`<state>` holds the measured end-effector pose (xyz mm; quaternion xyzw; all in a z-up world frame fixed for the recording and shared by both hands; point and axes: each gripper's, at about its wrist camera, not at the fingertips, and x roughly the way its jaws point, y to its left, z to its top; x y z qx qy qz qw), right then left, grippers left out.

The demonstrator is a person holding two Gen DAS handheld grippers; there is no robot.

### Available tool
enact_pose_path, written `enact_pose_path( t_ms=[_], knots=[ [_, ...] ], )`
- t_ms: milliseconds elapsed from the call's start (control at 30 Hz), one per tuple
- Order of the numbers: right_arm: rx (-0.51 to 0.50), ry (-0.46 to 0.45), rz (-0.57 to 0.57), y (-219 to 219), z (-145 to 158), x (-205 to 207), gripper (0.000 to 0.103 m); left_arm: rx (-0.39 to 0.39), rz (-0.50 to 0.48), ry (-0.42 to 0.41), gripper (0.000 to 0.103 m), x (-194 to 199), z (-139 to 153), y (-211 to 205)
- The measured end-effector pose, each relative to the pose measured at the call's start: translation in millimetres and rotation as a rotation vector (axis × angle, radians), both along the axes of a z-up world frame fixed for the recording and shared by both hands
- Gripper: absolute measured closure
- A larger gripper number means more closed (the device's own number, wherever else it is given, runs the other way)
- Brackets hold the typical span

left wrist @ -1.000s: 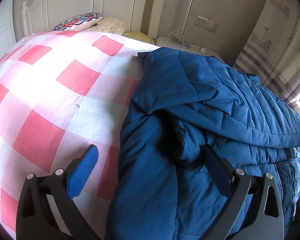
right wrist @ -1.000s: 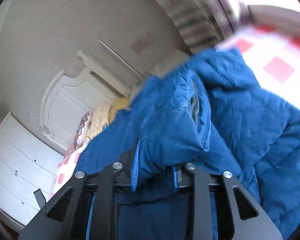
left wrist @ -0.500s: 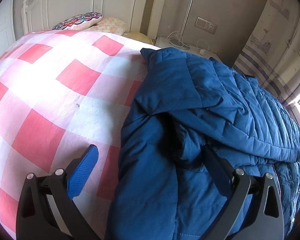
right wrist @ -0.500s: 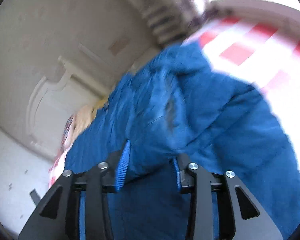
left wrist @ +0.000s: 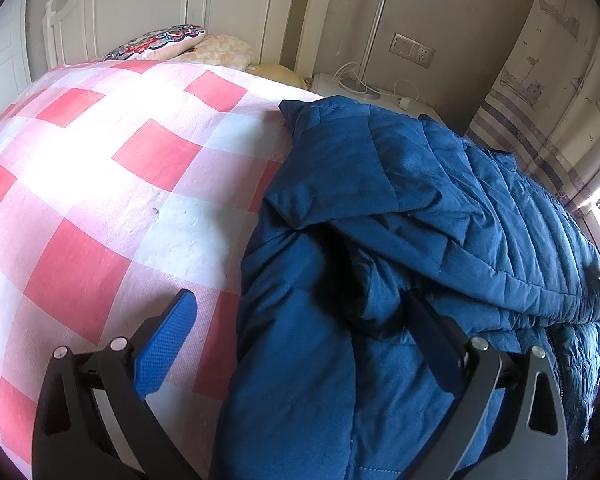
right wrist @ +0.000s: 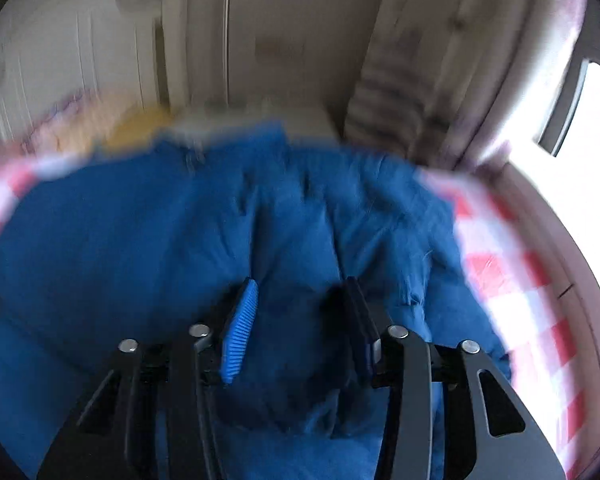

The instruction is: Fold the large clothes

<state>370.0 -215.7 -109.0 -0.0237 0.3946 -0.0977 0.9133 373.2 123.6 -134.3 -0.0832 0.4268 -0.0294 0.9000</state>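
Observation:
A big dark blue padded jacket lies bunched on the right half of a bed with a pink-and-white checked cover; one flap is folded over its top. My left gripper hovers open and wide over the jacket's left edge, one blue pad above the cover and the other finger over the fabric. In the blurred right wrist view the jacket fills the middle. My right gripper sits low over it, jaws opening, with jacket fabric between the pads but no visible pinch.
Pillows lie by the white headboard. A bedside stand with a lamp pole and cables is behind the jacket. A patterned curtain and a bright window are on the right.
The right gripper swung and rolled across the jacket while its jaws widened, and the fold it pinched has dropped. In the left view the top flap sank flatter. The left gripper stayed put.

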Motion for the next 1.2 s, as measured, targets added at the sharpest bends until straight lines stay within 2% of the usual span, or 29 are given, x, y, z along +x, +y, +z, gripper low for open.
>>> enact_pose_path(
  t_ms=[33, 100, 167, 267, 333, 400, 467, 600, 700, 767, 933, 967, 1033, 1067, 1133, 1200],
  knots=[
    [-0.030, -0.020, 0.007, 1, -5, -2, 0.060, 0.000, 0.017, -0.008, 0.002, -2, 1, 2],
    [-0.058, -0.013, 0.011, 4, -5, 0, 0.059, -0.006, 0.068, -0.074, 0.005, -12, 14, 9],
    [-0.074, -0.010, 0.015, 7, -8, -1, 0.058, -0.012, 0.114, -0.176, 0.005, -23, 39, 12],
    [-0.071, -0.014, 0.016, 7, -11, -1, 0.058, 0.006, 0.046, -0.254, 0.003, -17, 80, -5],
    [-0.073, -0.014, 0.017, 8, -13, -1, 0.058, 0.077, -0.009, -0.252, 0.003, -1, 96, -28],
    [-0.074, -0.014, 0.017, 10, -12, -2, 0.058, 0.124, -0.054, -0.233, 0.003, 19, 99, -49],
    [-0.070, -0.014, 0.017, 13, -12, -4, 0.057, 0.153, -0.084, -0.192, 0.003, 43, 93, -70],
    [-0.051, -0.016, 0.019, 11, -11, -4, 0.057, 0.155, -0.111, -0.089, 0.003, 79, 64, -96],
    [-0.042, -0.017, 0.021, 9, -11, -4, 0.057, 0.208, -0.113, -0.015, 0.002, 98, 20, -107],
    [-0.033, -0.020, 0.023, 8, -12, -3, 0.056, 0.228, -0.117, -0.073, 0.002, 92, 9, -108],
    [-0.038, -0.021, 0.025, 7, -11, -4, 0.054, 0.259, -0.112, -0.070, 0.002, 93, 7, -112],
    [-0.039, -0.027, 0.025, 6, -10, -5, 0.052, 0.259, -0.111, -0.068, 0.002, 93, 7, -111],
    [-0.043, -0.049, 0.014, 6, -5, -8, 0.037, 0.264, -0.109, -0.067, 0.002, 92, 8, -111],
    [-0.049, -0.078, 0.004, 5, 0, -12, 0.024, 0.267, -0.108, -0.067, 0.002, 91, 8, -111],
    [-0.083, -0.189, -0.010, 7, 17, -23, 0.014, 0.275, -0.106, -0.066, 0.002, 91, 8, -113],
    [-0.124, -0.241, -0.014, 9, 27, -25, 0.007, 0.280, -0.105, -0.065, 0.002, 91, 8, -113]
  ],
)
